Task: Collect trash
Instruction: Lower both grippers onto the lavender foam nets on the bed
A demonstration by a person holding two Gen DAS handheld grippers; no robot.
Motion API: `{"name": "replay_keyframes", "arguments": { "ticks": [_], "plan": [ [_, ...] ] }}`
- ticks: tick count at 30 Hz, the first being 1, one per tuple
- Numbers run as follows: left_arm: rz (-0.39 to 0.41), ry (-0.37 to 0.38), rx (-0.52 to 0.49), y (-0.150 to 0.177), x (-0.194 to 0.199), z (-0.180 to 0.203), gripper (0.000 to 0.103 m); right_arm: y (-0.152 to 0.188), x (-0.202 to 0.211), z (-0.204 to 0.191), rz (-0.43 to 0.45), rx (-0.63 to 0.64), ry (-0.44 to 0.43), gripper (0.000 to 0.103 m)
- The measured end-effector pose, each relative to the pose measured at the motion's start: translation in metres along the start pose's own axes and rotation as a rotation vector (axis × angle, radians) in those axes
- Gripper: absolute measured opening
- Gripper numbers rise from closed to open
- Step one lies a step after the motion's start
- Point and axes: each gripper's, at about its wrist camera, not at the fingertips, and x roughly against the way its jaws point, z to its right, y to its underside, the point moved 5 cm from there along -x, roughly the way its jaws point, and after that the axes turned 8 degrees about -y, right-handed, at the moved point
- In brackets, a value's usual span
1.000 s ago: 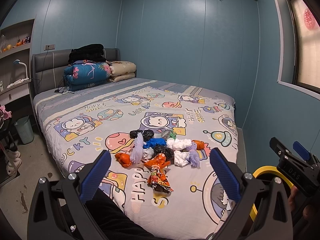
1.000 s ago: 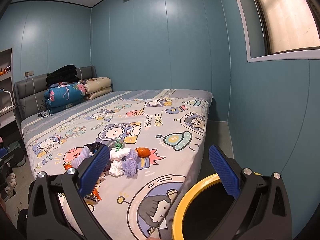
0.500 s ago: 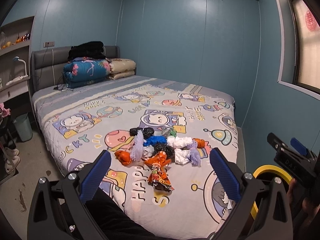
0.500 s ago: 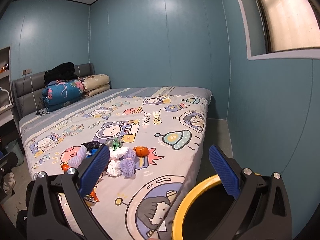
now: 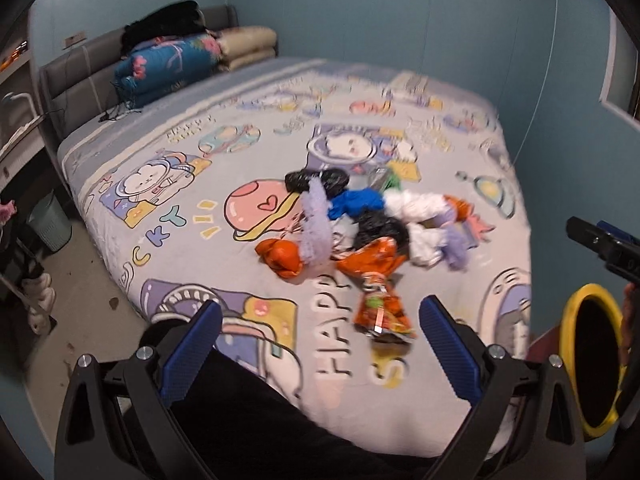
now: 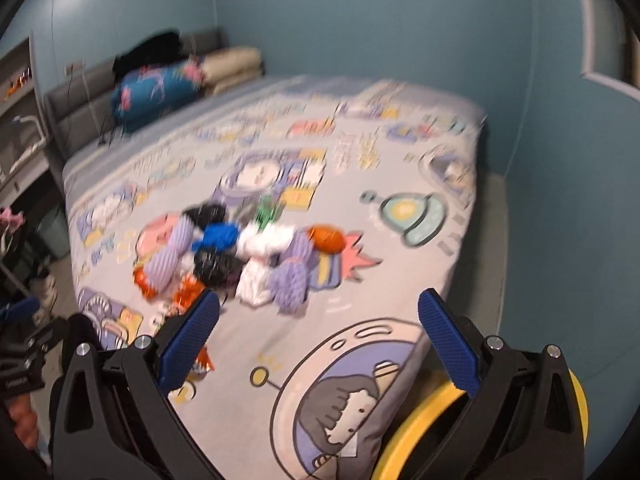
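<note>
Both grippers are spread wide with nothing in them. The left gripper (image 5: 320, 340) hangs over the near edge of the bed (image 5: 168, 168), and the closest thing in front of it is a flattened orange snack wrapper (image 5: 382, 312). The right gripper (image 6: 319, 334) points at the same heap from further toward the foot of the bed.

The trash pile (image 5: 376, 224) sits bunched mid-mattress: black bags, a blue one, white wads, lilac crinkly stuff, orange bits. My guess is it's bunched so each piece is a short reach. The yellow-rimmed bin (image 5: 592, 364) stands on the floor by the bed's corner, just under the right gripper, so drops should be quick.

Nothing really blocks the pile. Folded bedding (image 5: 168, 64) is well away at the headboard. The pieces overlap though, so grabbing just one might drag its neighbours.
</note>
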Motion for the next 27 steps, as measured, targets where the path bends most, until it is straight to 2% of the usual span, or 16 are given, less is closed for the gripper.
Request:
{"name": "replay_keyframes", "arguments": {
  "ticks": [3,4,5,8,12,13,16,18,20,24,27],
  "plan": [
    [-0.119,-0.028,-0.065,-0.016,-0.032,-0.004,0.095,-0.006,-0.044,0.005,-0.204,-0.047,-0.078,0.095],
    [-0.168,-0.058,-0.097,-0.024,-0.046,-0.006,0.095,-0.007,-0.053,0.007,-0.247,-0.059,-0.094,0.095],
    [-0.183,-0.071,-0.104,-0.031,-0.054,-0.007,0.095,-0.009,-0.066,0.009,-0.301,-0.072,-0.115,0.095],
    [-0.261,-0.068,-0.141,-0.053,-0.081,-0.008,0.095,-0.016,-0.093,0.014,-0.408,-0.123,-0.141,0.095],
    [-0.355,-0.042,-0.118,-0.076,-0.119,-0.013,0.095,-0.024,-0.132,0.02,-0.54,-0.186,-0.171,0.095],
    [-0.393,-0.017,-0.107,-0.083,-0.132,-0.014,0.095,-0.025,-0.14,0.019,-0.557,-0.185,-0.169,0.095],
    [-0.431,-0.033,-0.092,-0.093,-0.157,-0.016,0.095,-0.027,-0.161,0.019,-0.613,-0.206,-0.19,0.095],
    [-0.453,-0.01,-0.081,-0.098,-0.17,-0.013,0.095,-0.027,-0.176,0.022,-0.642,-0.239,-0.201,0.095],
    [-0.491,0.013,-0.074,-0.097,-0.184,-0.01,0.095,-0.027,-0.187,0.025,-0.655,-0.274,-0.216,0.095],
    [-0.531,0.006,-0.071,-0.091,-0.205,-0.009,0.091,-0.027,-0.2,0.028,-0.672,-0.306,-0.224,0.094],
    [-0.548,0.027,-0.05,-0.092,-0.216,-0.008,0.088,-0.025,-0.206,0.027,-0.691,-0.3,-0.218,0.084]
  ]
}}
